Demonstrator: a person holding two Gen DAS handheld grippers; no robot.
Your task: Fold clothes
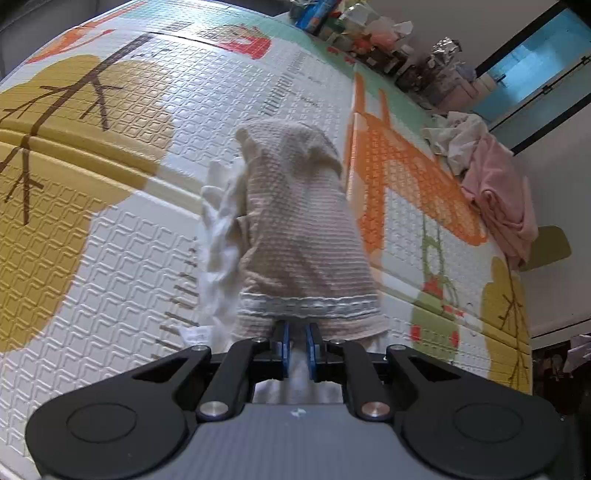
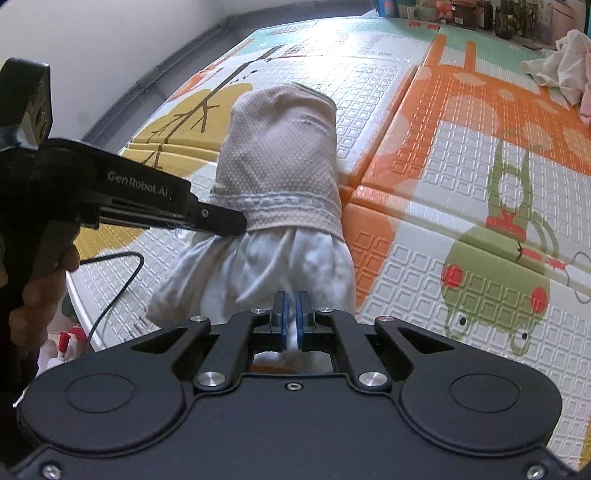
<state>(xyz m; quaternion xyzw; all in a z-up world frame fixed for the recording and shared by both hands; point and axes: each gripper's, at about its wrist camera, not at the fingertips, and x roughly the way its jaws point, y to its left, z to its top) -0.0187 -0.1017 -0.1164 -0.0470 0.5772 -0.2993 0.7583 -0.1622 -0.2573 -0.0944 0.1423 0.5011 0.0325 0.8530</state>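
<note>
Left gripper (image 1: 297,341) at bottom centre pinches the beige garment (image 1: 295,221) by its hem; right gripper (image 2: 291,319) pinches the white ruffle. The garment runs lengthwise straight up-frame onto the play mat (image 2: 424,184), both claws level at its near end.

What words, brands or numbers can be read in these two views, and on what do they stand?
"GenRobot.AI": white letters on the black side of the left gripper, seen in the right wrist view.
Dark print on the play mat: too blurred to read.
Packages beyond the mat's far edge: too small to read.
</note>
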